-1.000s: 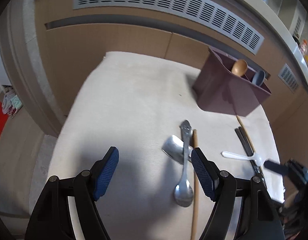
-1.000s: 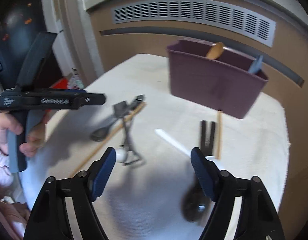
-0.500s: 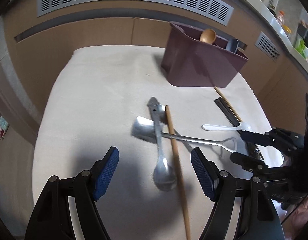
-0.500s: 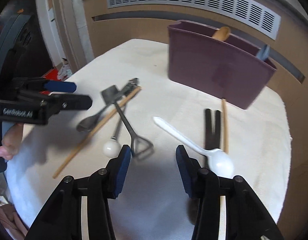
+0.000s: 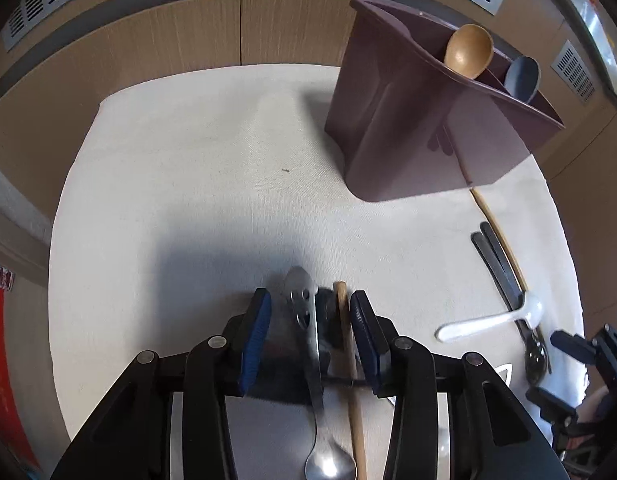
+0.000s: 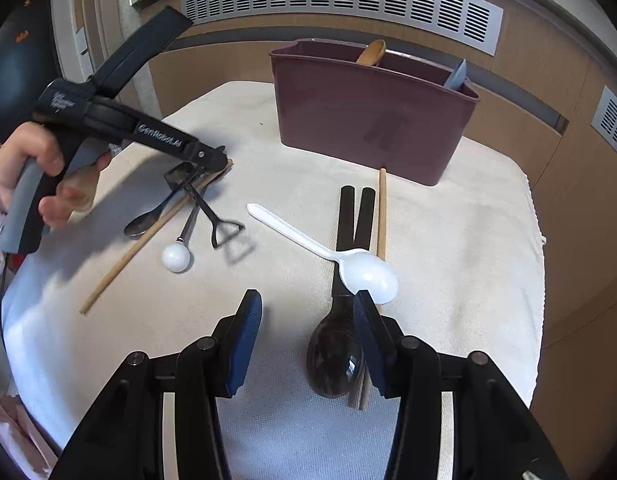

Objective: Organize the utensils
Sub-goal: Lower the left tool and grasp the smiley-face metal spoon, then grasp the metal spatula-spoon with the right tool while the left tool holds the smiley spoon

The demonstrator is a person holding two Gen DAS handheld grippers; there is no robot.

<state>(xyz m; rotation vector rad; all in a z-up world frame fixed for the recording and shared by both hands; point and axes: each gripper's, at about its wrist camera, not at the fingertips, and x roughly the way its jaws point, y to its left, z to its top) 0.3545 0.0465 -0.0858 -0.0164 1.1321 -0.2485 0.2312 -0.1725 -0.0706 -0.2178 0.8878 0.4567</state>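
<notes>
- Utensils: scattered flat on the cloth-covered counter (image 6: pixel 468 240), most not yet sorted; two spoons, a wooden one (image 5: pixel 468 50) and a grey one (image 5: pixel 522 78), already stand in the caddy (image 6: pixel 372 120) at the far edge.
- Left gripper (image 5: pixel 310 320): angled steeply down, jaws closing around a steel spoon handle (image 5: pixel 304 312) and a chopstick (image 5: pixel 346 332) lying side by side; pads not clearly pressing yet, so both may get caught together.
- Right gripper (image 6: pixel 308 320): partly open, empty, hovering over a dark spoon (image 6: pixel 334 360), likely its next pick.
- White spoon (image 6: pixel 340 258): lies across the dark spoon's handle, beside the right pad; in the way.
- Also near: black tongs (image 6: pixel 354 216), second chopstick (image 6: pixel 382 208), a wire-handled tool (image 6: pixel 222 224), a ball-ended piece (image 6: pixel 175 257).
</notes>
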